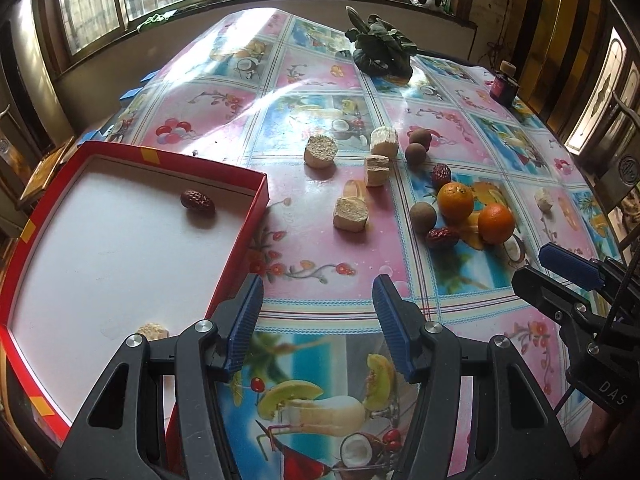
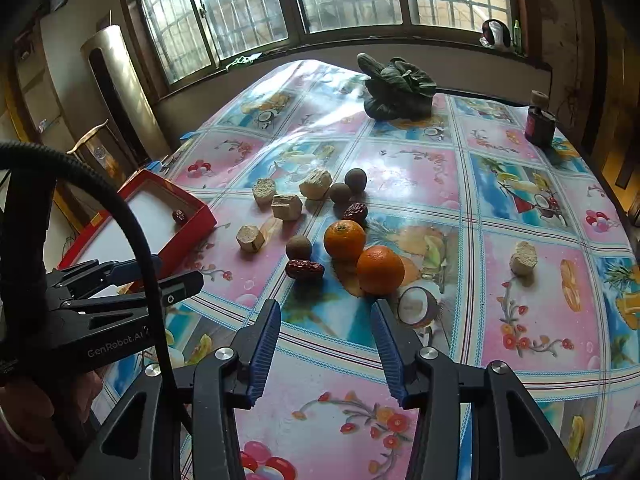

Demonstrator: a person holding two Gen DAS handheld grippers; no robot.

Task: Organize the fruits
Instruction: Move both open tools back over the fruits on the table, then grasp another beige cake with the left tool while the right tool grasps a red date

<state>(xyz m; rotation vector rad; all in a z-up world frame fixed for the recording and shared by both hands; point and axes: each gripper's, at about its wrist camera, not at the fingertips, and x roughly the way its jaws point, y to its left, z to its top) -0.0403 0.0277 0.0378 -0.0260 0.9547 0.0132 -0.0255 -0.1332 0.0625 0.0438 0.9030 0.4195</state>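
Observation:
Two oranges (image 2: 345, 240) (image 2: 380, 270) lie mid-table among red dates (image 2: 305, 269), brown round fruits (image 2: 298, 247) and beige chunks (image 2: 250, 238). My right gripper (image 2: 326, 306) hovers just in front of the nearer orange, open, with nothing between its fingers. At the left stands a red box (image 1: 260, 200) with a white floor. It holds one date (image 1: 197, 202) and a beige chunk (image 1: 152, 331). My left gripper (image 1: 318, 284) is open and empty over the tablecloth beside the box's right wall. The right gripper (image 1: 556, 276) shows at the right edge of the left wrist view.
A bundle of dark leafy greens (image 1: 380, 50) and a dark bottle (image 1: 503, 84) stand at the far side of the table. One lone beige chunk (image 2: 523, 258) lies to the right. The glossy patterned tablecloth (image 2: 540, 320) is bare at front right.

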